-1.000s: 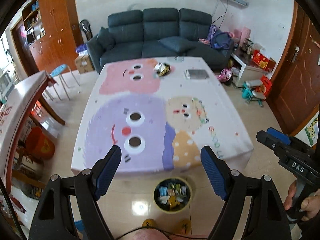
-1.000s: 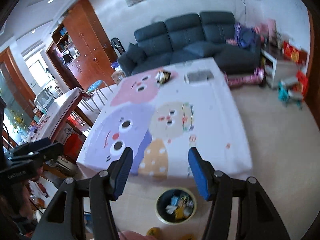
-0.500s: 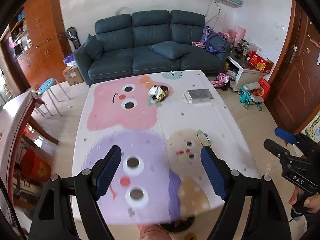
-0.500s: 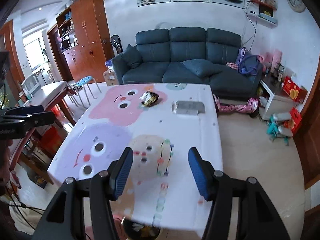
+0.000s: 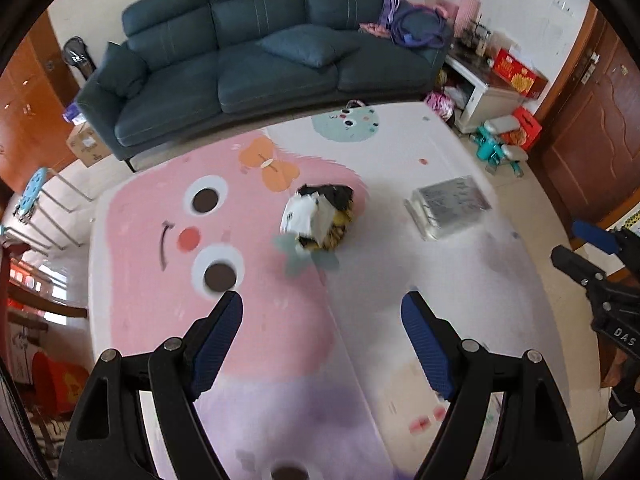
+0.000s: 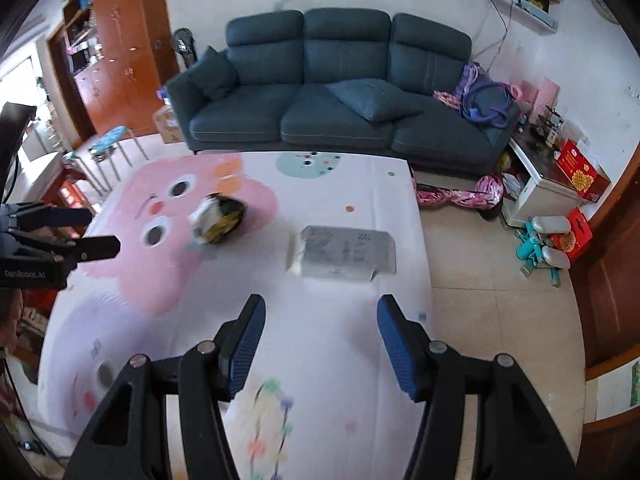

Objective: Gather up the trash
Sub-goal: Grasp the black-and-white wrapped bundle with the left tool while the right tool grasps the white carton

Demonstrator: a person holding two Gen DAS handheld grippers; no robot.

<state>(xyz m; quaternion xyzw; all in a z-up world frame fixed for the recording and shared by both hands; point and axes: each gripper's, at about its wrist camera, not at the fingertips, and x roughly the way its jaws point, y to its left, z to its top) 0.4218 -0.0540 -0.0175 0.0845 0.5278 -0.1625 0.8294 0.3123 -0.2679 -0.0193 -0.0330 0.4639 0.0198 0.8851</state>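
Both grippers are empty right now. The left gripper [image 5: 322, 344] has its blue pads spread wide with nothing between them, tipped down at the table [image 5: 400, 280], and the crumpled wrapper [image 5: 320, 218] sits dead ahead of the gap, well short of being touched. My read is that it's spread that wide because the wrapper is a puffy, lumpy ball (black, white and yellow, looks like a snack bag) and you want room to drop the fingers either side of it before squeezing.

The right gripper [image 6: 320, 344] is also parted, a bit less wide, nothing in it either. It's lined up on the silver foil packet [image 6: 344, 254], which lies flat on the cartoon tablecloth near the table's right edge, apart from the wrapper. So one hand per piece of trash, which makes sense since the two bits are side by side across the far half of the table.

The flat packet looks like the trickier grab to me: it hugs the cloth, so the fingers probably need to come in at an edge or they'll just pinch the fabric.

Behind the table there's the dark blue sofa [image 6: 320, 92] and some clutter on the floor to the right. No bin in sight from here, so can't say where this stuff ends up.
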